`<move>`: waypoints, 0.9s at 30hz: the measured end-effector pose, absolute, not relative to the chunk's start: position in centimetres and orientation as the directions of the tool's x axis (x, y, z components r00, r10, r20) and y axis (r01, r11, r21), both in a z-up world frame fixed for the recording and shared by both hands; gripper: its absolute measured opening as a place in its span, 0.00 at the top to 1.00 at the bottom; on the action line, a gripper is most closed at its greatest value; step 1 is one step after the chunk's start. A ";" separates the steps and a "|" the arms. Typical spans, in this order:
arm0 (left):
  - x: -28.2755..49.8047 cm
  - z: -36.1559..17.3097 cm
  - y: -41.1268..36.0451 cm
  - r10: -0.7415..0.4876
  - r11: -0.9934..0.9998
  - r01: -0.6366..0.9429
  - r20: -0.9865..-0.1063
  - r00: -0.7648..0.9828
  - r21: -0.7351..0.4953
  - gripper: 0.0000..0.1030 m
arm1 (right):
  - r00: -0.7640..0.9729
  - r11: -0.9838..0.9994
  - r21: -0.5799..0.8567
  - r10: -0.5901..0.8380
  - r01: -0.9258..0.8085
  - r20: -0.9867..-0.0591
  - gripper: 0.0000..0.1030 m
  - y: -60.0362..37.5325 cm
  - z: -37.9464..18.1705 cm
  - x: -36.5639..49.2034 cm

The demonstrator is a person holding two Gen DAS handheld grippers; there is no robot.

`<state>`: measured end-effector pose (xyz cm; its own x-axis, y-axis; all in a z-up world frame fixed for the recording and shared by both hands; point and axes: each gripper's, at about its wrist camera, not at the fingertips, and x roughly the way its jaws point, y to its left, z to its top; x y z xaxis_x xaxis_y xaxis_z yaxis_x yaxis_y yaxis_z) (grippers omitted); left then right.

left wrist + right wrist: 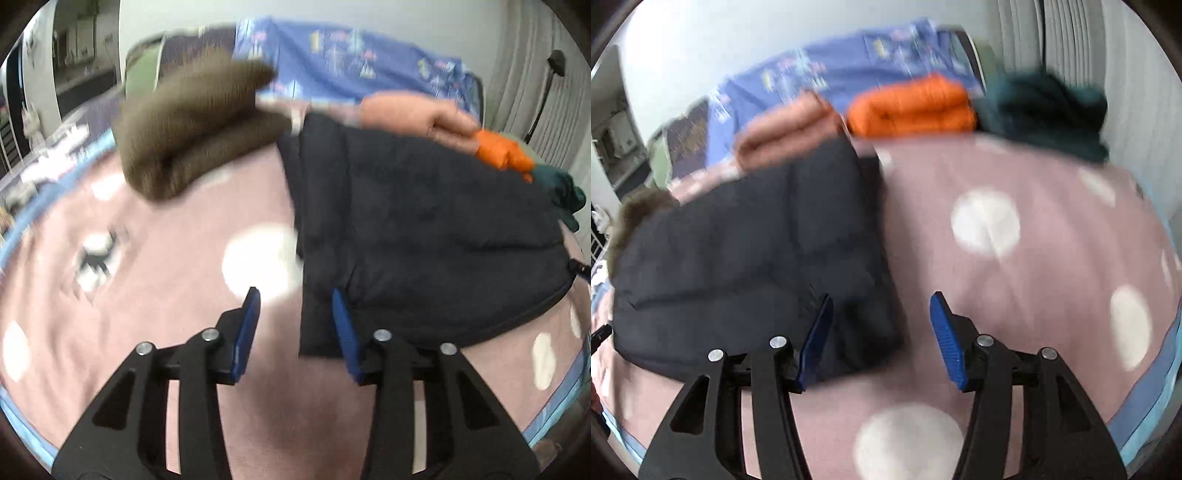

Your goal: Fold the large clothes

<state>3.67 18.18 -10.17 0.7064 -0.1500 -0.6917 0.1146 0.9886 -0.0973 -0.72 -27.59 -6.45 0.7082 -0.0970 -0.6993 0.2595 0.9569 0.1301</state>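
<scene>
A dark navy padded garment (424,229) lies folded on the pink dotted bedspread (147,258). In the left wrist view my left gripper (295,295) is open and empty, hovering at the garment's near left corner. In the right wrist view the same garment (750,251) lies to the left, and my right gripper (881,301) is open and empty over its near right corner, on the pink bedspread (1034,295). Both views are motion-blurred.
Folded clothes sit at the far side of the bed: a brown one (192,122), a salmon one (790,125), an orange one (912,107) and a dark teal one (1045,110). A blue patterned quilt (351,62) lies behind them. Curtains (1089,40) hang at the right.
</scene>
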 end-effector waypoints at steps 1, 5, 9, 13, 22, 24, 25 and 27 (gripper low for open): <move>3.8 -8.4 17.9 -0.168 0.986 0.128 -0.651 0.741 -0.108 0.67 | 0.763 0.969 0.127 -0.082 0.211 -0.641 0.47 -26.2 -4.0 0.5; 7.4 -4.0 13.7 -0.258 0.965 0.232 -0.564 0.784 -0.120 0.69 | 0.791 0.993 0.057 -0.048 0.104 -0.610 0.47 -22.3 -2.4 6.1; 12.9 -4.0 9.3 -0.300 0.951 0.289 -0.587 0.752 -0.115 0.69 | 0.776 0.988 0.142 0.042 0.062 -0.629 0.47 -21.4 -2.6 12.4; 18.3 -5.5 6.7 -0.325 0.943 0.291 -0.632 0.703 -0.161 0.69 | 0.745 0.984 0.176 0.105 0.017 -0.659 0.47 -19.0 -3.9 17.1; 25.0 -13.9 6.1 -0.273 0.961 0.214 -0.721 0.636 -0.175 0.64 | 0.670 0.994 0.105 0.052 0.039 -0.740 0.46 -16.8 -11.8 22.0; 25.2 -14.2 6.2 -0.288 0.957 0.217 -0.721 0.630 -0.193 0.64 | 0.667 0.993 0.109 0.056 0.038 -0.743 0.46 -17.0 -12.1 21.9; 25.1 -14.2 6.2 -0.288 0.957 0.217 -0.722 0.629 -0.193 0.64 | 0.667 0.994 0.102 0.051 0.038 -0.744 0.46 -16.9 -12.1 21.9; 25.1 -14.1 6.0 -0.279 0.959 0.218 -0.721 0.634 -0.180 0.64 | 0.664 0.996 0.085 0.041 0.034 -0.746 0.45 -16.8 -11.9 21.8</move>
